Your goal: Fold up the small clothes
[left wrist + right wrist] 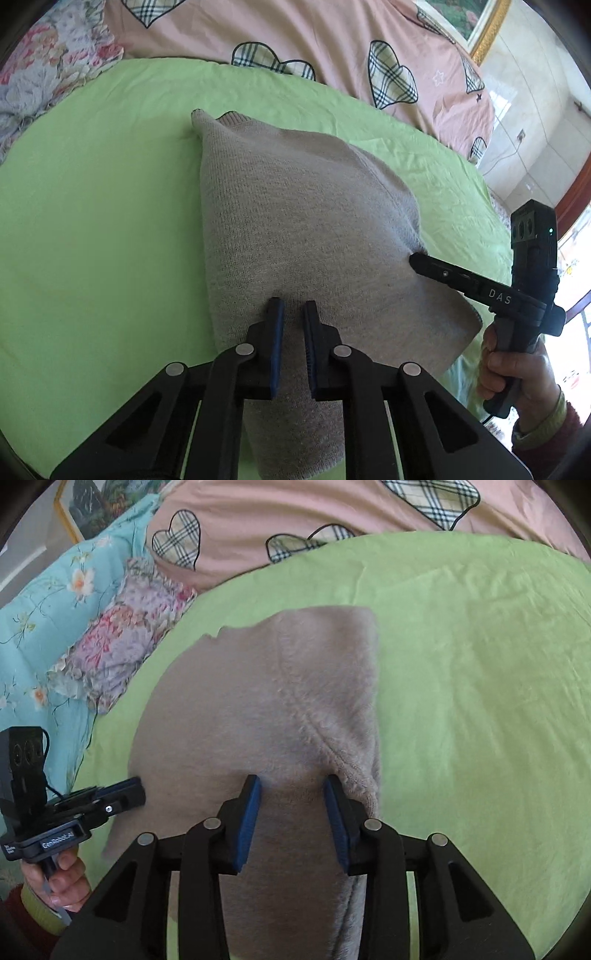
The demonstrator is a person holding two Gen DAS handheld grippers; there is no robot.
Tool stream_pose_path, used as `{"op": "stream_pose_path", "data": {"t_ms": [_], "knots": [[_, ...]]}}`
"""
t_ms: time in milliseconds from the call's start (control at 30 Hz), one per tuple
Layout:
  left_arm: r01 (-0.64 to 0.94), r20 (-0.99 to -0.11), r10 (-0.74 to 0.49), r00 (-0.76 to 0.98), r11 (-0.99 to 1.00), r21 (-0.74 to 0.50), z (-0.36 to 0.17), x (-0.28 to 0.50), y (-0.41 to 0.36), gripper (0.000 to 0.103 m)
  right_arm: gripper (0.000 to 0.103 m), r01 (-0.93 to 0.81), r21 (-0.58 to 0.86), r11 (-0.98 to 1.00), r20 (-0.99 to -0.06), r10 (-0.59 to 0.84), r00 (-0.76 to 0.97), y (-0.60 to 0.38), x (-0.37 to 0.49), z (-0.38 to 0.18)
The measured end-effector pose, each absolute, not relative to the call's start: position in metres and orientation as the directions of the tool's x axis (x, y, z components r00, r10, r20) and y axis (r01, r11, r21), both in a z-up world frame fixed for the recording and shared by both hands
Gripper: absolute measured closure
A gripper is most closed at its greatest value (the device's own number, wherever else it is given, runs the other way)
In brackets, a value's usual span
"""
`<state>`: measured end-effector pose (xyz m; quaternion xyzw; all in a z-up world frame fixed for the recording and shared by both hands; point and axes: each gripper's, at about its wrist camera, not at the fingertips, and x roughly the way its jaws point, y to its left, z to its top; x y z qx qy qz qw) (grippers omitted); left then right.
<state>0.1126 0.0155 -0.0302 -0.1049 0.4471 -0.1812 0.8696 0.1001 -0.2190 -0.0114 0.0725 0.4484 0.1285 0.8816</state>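
Left wrist view: fuzzy grey knit garment (295, 229) lies between both grippers, left (293, 306) slightly open, right (293, 784) wide open, holding nothing

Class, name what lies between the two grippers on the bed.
Only the grey garment spans between left gripper and right gripper, seen in the left wrist view.

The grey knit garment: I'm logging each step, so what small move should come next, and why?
Probably close both grippers on the near edge. The grey knit garment lies partly folded on the green sheet, and the left gripper and right gripper both stand open with fabric between their pads, so neither seems to grip it yet.
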Motion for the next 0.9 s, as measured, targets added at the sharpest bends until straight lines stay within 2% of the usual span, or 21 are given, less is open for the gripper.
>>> {"op": "stream_pose_path", "data": {"t_ms": [167,333,433,567,900], "knots": [[0.230,-0.736,-0.400,0.546,0.916,-0.327,-0.024,0.092,0.015,0.092,0.066,-0.171,0.242,0.955,-0.772,0.296,0.563,-0.211,0.084,-0.002],[0.293,-0.725,-0.414,0.551,0.909,-0.296,-0.020,0.048,0.009,0.086,0.064,-0.198,0.202,0.959,-0.768,0.281,0.575,-0.213,0.041,0.006],[0.299,-0.763,-0.376,0.527,0.922,-0.248,-0.038,0.036,0.007,0.087,0.064,-0.202,0.164,0.966,-0.795,0.251,0.552,-0.216,0.023,-0.008],[0.278,-0.749,-0.401,0.527,0.915,-0.294,-0.044,0.036,0.014,0.087,0.064,-0.201,0.157,0.967,-0.783,0.246,0.572,-0.218,0.015,-0.016],[0.257,-0.752,-0.381,0.538,0.924,-0.285,-0.043,0.035,0.014,0.087,0.064,-0.202,0.125,0.971,-0.773,0.223,0.594,-0.215,0.005,-0.018]]}}
